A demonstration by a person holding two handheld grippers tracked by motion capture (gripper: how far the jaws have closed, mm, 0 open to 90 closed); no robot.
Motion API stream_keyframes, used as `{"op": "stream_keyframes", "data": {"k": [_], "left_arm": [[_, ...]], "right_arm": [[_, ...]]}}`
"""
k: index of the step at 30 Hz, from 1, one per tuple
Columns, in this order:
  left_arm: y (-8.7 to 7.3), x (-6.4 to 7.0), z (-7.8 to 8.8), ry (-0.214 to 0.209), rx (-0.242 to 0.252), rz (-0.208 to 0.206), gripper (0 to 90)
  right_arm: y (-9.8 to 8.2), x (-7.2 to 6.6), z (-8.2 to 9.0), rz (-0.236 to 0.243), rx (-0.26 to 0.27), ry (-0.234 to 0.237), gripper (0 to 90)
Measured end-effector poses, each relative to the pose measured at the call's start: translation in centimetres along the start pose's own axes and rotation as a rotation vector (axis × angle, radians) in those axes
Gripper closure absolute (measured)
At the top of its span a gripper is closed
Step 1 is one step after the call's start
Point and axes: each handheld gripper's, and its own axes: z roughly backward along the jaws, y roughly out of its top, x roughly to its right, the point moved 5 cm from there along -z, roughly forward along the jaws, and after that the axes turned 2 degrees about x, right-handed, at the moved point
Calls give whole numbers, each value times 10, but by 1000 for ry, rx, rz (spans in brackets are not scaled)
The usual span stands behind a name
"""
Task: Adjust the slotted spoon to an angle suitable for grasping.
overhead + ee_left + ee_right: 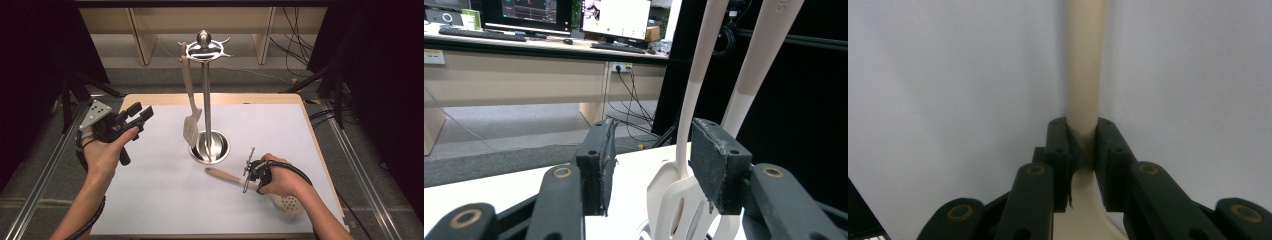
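A steel utensil stand [206, 95] rises from a round base behind the middle of the table. A pale slotted spatula [191, 125] hangs from its top ring, blade near the base. A wooden perforated spoon [225, 176] lies on the mat at front right, handle pointing left toward the stand. My right gripper [250, 176] is shut across that handle; in the right gripper view the spoon handle [1083, 75] runs up from between the pressing pads of my right gripper [1082, 137]. At the left, my left gripper [141, 112] is held above the table, open and with nothing in it, facing the spatula [684, 190] between its jaws [651, 150].
A white mat [165, 200] covers the wooden table [220, 98]. Metal rails [45, 175] run along both sides, and cables [295, 35] lie on the floor behind. A desk with monitors [614, 20] stands farther back in the left gripper view.
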Motion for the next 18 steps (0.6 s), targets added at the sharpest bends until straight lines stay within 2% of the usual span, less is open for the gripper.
{"op": "stream_keyframes", "data": {"k": [2, 6, 14, 15, 16, 18], "left_arm": [[-2, 1, 0, -3, -8, -1, 518], [-4, 1, -1, -6, -14, -2, 515], [-6, 6, -2, -19, -23, -7, 511], [-6, 7, -2, -19, -24, -8, 511], [-6, 7, -2, -21, -24, -7, 510], [-7, 8, -2, -26, -25, -2, 509]], "right_arm": [[-1, 0, 0, 5, 17, -3, 792], [-5, -5, 6, 6, 85, 6, 793], [-11, -13, 26, 12, 259, -18, 794], [-11, -13, 28, 34, 281, -23, 794], [-12, -16, 31, 4, 306, -30, 794], [-11, -18, 35, 16, 337, -26, 794]]}}
